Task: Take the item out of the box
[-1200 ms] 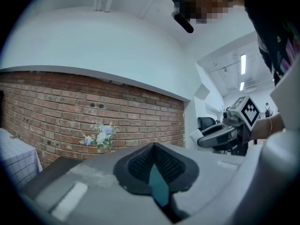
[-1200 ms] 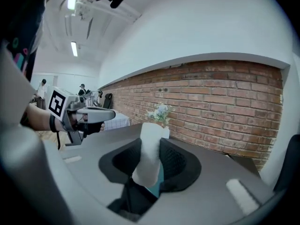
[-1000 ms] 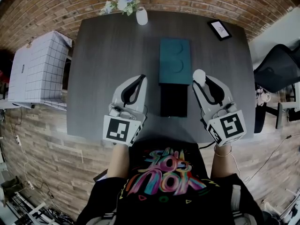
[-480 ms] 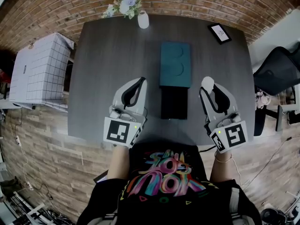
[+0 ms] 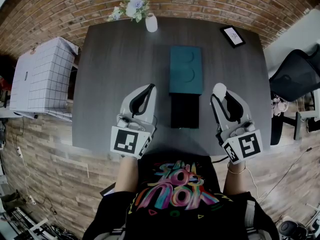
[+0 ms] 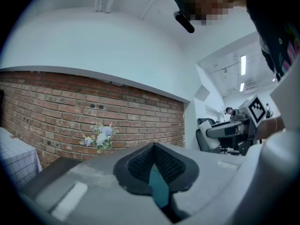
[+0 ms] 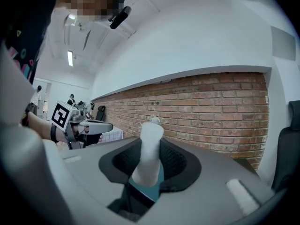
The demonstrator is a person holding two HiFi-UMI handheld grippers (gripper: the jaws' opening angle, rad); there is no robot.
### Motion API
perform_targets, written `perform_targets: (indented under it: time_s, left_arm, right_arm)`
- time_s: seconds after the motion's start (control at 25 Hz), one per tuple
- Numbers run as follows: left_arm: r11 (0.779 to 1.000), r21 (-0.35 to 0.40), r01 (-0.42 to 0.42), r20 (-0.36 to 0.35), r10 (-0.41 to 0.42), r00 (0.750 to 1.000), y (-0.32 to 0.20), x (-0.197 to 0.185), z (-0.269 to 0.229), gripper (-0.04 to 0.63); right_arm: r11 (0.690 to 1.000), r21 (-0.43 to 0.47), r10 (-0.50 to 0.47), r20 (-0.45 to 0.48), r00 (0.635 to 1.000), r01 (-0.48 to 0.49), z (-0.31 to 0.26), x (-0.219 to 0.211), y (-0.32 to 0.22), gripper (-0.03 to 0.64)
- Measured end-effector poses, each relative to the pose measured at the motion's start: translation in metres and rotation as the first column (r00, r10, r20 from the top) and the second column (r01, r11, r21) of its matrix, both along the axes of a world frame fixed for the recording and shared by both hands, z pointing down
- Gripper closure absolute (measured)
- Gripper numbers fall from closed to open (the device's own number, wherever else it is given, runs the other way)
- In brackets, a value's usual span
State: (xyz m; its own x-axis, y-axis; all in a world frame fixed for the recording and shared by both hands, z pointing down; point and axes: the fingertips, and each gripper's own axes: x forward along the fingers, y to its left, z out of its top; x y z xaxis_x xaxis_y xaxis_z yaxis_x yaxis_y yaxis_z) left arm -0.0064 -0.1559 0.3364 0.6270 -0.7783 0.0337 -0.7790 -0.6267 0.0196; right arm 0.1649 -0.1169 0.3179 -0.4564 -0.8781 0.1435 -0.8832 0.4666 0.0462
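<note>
Your right gripper [image 5: 220, 98] is clamped on the white item [image 5: 218, 88]. In the right gripper view it stands up between the two dark pads as a pale, rounded stub, with the jaws part-way closed around it. In the head view the item is right of centre, off to the right of the black box [image 5: 185, 110] and clear of its edge, over bare table [image 5: 115, 59]. By that reading the main step is done, because the item is out of the box. What is left, at most, is setting it down somewhere and letting go.

Your left gripper [image 5: 150, 86] sits just left of the black box with its jaws brought together on nothing. In its own view only a sliver of teal shows through the gap below the pads.

The teal tray [image 5: 186, 69] lies directly above the black box in the frame, touching or very nearly touching it. It has two round recesses in its top, and it may be the lid or an insert, but the pictures do not settle which.

Some things you cannot check from here:
- The inside of the black box is a flat dark patch, so you cannot tell whether anything else remains in it.
- The lower part of the item is buried between the pads, so its full shape is hidden.
- Whether the item is touching the table or is held above it does not show.
</note>
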Motion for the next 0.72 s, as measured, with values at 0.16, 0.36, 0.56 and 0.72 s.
perform_targets:
  time_s: [0.16, 0.36, 0.56, 0.72]
  left_arm:
    - [1.0, -0.004, -0.002, -0.001, 0.002, 1.0, -0.0007, -0.0002, 0.0012, 0.598]
    - [1.0, -0.011, 0.002, -0.001, -0.002, 1.0, -0.0012, -0.003, 0.0044, 0.598]
    - [1.0, -0.013, -0.002, 0.001, 0.002, 1.0, -0.0031, -0.002, 0.0054, 0.598]
    - [1.0, -0.015, -0.005, 0.0, 0.005, 1.0, -0.0039, -0.001, 0.0055, 0.598]
  right_arm:
    - [1.0, -0.007, 0.002, 0.009, 1.0, -0.002, 0.0014, 0.0005, -0.0012, 0.497]
    - [1.0, -0.008, 0.004, 0.013, 1.0, -0.003, 0.002, 0.0007, -0.0023, 0.497]
    - [1.0, -0.016, -0.001, 0.005, 1.0, 0.001, 0.0042, -0.0005, -0.003, 0.497]
    - [1.0, -0.019, 0.001, 0.01, 1.0, -0.001, 0.0045, 0.0001, -0.0036, 0.497]
